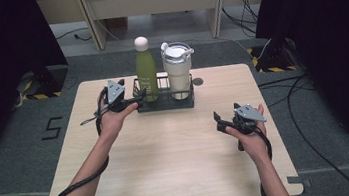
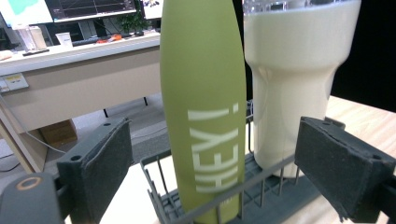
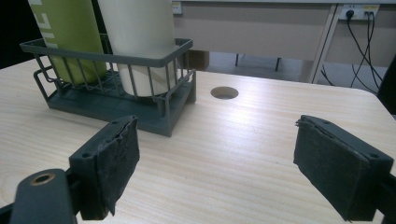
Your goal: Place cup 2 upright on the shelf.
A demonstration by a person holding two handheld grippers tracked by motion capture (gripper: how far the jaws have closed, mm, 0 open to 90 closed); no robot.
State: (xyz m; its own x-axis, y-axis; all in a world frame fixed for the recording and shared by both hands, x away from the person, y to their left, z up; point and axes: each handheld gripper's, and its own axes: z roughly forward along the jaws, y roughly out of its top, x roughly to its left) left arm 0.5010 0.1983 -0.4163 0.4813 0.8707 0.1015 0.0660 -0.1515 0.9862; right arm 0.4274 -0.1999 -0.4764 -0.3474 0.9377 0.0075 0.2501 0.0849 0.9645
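Observation:
A green bottle [image 1: 146, 71] marked "HEY!" [image 2: 203, 93] and a cream tumbler [image 1: 178, 72] [image 2: 292, 84] stand upright side by side in a dark wire rack [image 1: 165, 104] at the table's far middle. My left gripper [image 1: 137, 98] is at the rack's left end. In the left gripper view [image 2: 215, 172] its jaws stand apart, one on each side of the bottle, with gaps between pads and bottle. My right gripper [image 1: 220, 122] hangs over the table's right half, pointing toward the rack [image 3: 112, 58]. Its jaws [image 3: 217, 172] are wide apart with only bare wood between them.
The light wooden table [image 1: 171, 169] has a round cable hole [image 1: 197, 81] [image 3: 224, 92] just right of the rack. Desks and cables stand on the floor beyond the far edge. Black curtains flank both sides.

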